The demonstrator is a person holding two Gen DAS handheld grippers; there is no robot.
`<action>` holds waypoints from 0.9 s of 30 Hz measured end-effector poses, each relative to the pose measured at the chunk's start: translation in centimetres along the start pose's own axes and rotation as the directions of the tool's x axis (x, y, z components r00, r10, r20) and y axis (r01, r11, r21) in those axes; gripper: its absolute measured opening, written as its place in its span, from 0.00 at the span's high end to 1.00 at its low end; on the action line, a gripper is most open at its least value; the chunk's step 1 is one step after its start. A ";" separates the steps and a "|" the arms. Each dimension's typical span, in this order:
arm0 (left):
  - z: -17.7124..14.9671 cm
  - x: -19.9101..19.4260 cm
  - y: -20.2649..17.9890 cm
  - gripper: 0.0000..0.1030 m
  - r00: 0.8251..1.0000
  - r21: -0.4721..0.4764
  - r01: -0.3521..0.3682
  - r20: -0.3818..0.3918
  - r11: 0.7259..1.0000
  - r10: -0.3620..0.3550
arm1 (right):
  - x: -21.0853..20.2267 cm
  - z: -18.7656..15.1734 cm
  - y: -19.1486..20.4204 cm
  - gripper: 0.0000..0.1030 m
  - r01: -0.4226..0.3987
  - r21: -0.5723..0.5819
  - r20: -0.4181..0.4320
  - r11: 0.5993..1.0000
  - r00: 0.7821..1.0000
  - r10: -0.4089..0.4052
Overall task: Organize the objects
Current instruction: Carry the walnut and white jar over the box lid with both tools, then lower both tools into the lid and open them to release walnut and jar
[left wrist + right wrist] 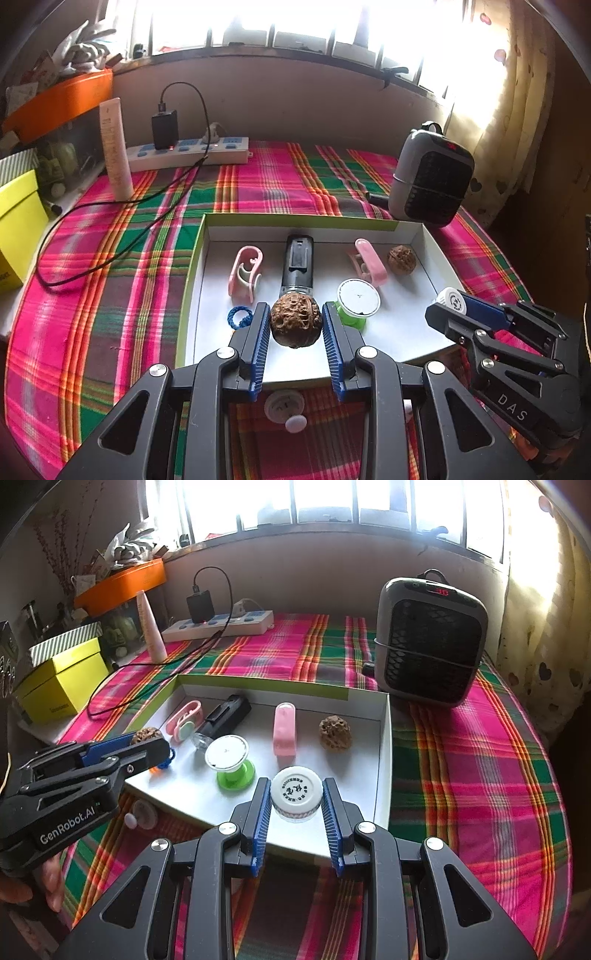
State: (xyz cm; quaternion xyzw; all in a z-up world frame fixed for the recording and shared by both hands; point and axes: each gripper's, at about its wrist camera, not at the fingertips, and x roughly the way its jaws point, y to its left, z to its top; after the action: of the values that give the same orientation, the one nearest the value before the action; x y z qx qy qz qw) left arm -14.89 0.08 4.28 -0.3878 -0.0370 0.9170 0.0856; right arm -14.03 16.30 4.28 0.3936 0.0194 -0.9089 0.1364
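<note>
Walnut (294, 319) between left jaws

1. A shallow tray (430, 242) lies on the tablecloth (110, 280), near the front edge.
2. In the tray, left to right along the back: a clip (245, 271), a torch (298, 264), a second clip (369, 262), a walnut (401, 259).
3. Before these lie a hair tie (239, 317) and a spool (357, 301).
4. Behind the tray's right corner stands a heater (430, 640).
5. Far back left lies a power strip (188, 153), with a tube (116, 147) standing just left of it.
</note>
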 end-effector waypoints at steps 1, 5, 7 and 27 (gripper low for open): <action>0.0 0.1 -0.1 0.74 1.000 0.002 -0.002 -0.003 1.000 0.002 | 0.2 0.1 0.0 0.72 -0.001 0.001 -0.003 1.000 1.000 0.001; 0.2 0.9 -0.3 0.74 1.000 0.018 0.000 -0.012 1.000 0.000 | 0.9 0.3 -0.1 0.72 -0.003 0.001 -0.014 1.000 1.000 0.003; 0.3 1.2 -0.2 0.74 1.000 0.016 -0.002 -0.015 1.000 0.002 | 1.2 0.4 -0.2 0.72 -0.003 0.000 -0.017 1.000 1.000 0.003; 0.1 3.8 -0.6 0.74 0.998 0.042 -0.007 -0.061 0.999 0.010 | 3.5 0.1 -0.4 0.72 0.001 -0.014 -0.058 1.000 0.998 -0.002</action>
State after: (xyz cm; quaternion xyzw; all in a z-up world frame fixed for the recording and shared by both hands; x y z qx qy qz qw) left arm -17.48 1.42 1.69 -0.4140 -0.0133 0.9056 0.0910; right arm -16.48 15.88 1.84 0.4191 0.0303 -0.8969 0.1377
